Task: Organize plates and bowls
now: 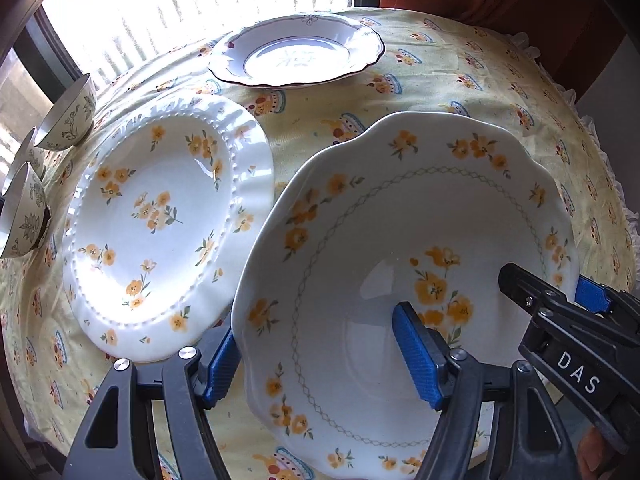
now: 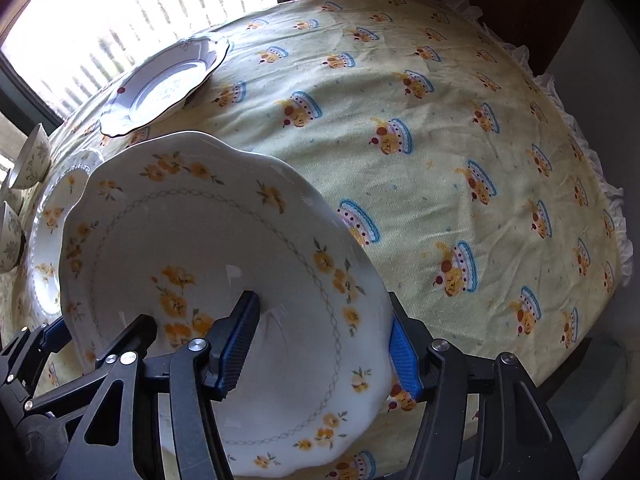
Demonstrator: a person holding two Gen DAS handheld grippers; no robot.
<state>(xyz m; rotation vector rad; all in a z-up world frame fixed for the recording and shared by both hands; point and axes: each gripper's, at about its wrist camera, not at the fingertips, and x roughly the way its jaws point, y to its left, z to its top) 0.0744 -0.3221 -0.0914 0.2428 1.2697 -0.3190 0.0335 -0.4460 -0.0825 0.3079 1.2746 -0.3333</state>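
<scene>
Left wrist: 3 plates (image 1: 400,280), 3 bowls (image 1: 72,116), 2 tools (image 1: 320,360).

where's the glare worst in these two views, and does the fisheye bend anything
Left wrist view: the window is blown out white, glare washing the purple-rimmed plate. Right wrist view: the same window overexposed; the tablecloth bulges like a dome.

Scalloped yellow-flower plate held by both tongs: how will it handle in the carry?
The scalloped plate looks like rigid glazed ceramic, so it probably won't flex. The glossy surface may slip in the pads. Each set of tongs straddles just one rim, left tongs and right tongs, so it could tilt, and likely chips if dropped.
</scene>
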